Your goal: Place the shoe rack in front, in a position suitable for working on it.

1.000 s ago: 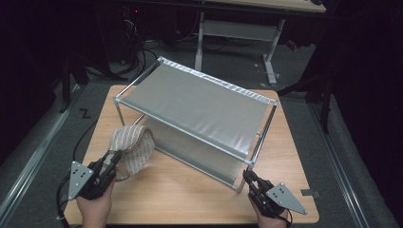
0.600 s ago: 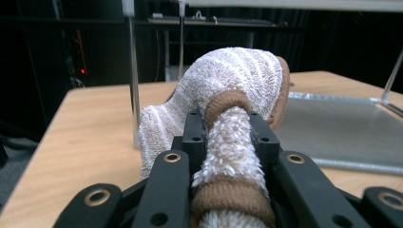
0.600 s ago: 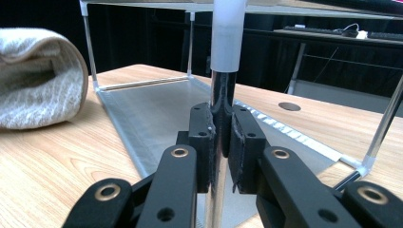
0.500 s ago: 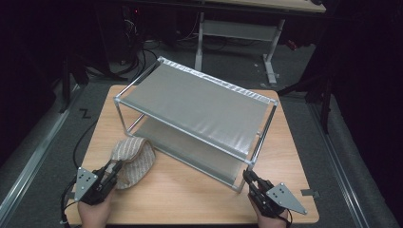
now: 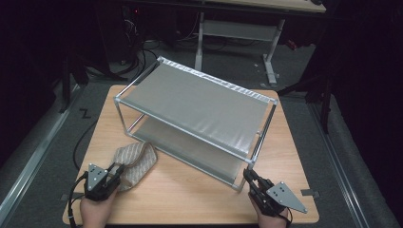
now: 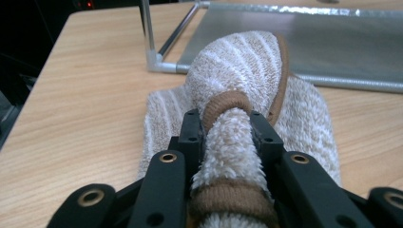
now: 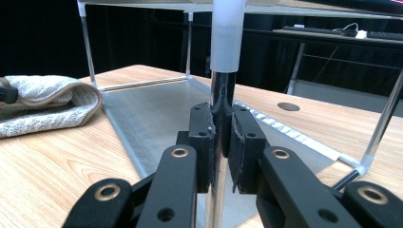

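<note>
Towel [image 5: 135, 160] now down on table [image 5: 190, 199] near front-left corner, lowered from mid-air; left claw [image 5: 115, 170] pinching it, jaws just easing. Right claw [image 5: 249, 178] clamped on rack [image 5: 199, 102] leg. Release looks next.

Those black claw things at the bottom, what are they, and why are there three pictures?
They are tongs that a person holds, one in each hand. One camera looks down from above the wooden table; a small camera rides on each pair of tongs. The left tongs pinch a fluffy striped towel lying on the table, and their jaws have just been opening a little. The right tongs squeeze a shiny corner post of the two-level metal shelf.
</note>
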Motion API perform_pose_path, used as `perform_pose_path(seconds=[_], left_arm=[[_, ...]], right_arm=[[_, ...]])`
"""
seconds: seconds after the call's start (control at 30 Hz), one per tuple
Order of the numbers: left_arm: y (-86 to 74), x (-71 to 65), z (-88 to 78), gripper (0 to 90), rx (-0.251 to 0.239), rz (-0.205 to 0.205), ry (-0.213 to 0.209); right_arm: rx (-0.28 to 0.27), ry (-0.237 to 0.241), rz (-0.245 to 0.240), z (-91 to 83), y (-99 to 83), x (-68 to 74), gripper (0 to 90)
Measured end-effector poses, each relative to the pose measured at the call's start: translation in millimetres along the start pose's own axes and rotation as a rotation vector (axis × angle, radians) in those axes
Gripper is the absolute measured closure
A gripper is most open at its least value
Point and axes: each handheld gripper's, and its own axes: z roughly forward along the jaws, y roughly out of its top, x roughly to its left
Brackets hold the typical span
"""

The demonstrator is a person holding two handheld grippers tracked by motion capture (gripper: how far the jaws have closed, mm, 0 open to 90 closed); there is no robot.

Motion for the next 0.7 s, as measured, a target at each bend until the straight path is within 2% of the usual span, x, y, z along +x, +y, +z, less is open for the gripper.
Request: perform_pose_path(seconds=[0.23,0.3,0.37,0.5,0.6,0.7], left_arm=[[-1.4,-0.1,4.9,66.4,0.047,-0.002,-0.01],[-0.9,-1.5,5.2,61.9,0.055,0.006,-0.014],[-0.3,-2.1,4.5,55.3,0.052,-0.005,-0.025],[3.3,-1.7,-1.2,43.1,0.023,-0.022,-0.017],[5.9,-2.8,-6.1,38.6,0.003,-0.014,0.002],[7.8,-3.2,-8.6,36.0,-0.012,-0.026,-0.004]], right_arm=[[-0.003,0.003,0.001,2.2,-0.1,-1.2,81.4],[-0.003,0.001,0.001,3.2,0.1,-1.7,81.3],[-0.003,-0.001,0.006,4.0,0.1,-2.1,81.3],[-0.004,0.003,0.005,4.9,0.1,-3.5,80.8],[-0.008,-0.001,0.009,5.5,0.8,-4.2,77.8],[-0.006,0.004,0.015,6.1,0.9,-5.2,73.4]])
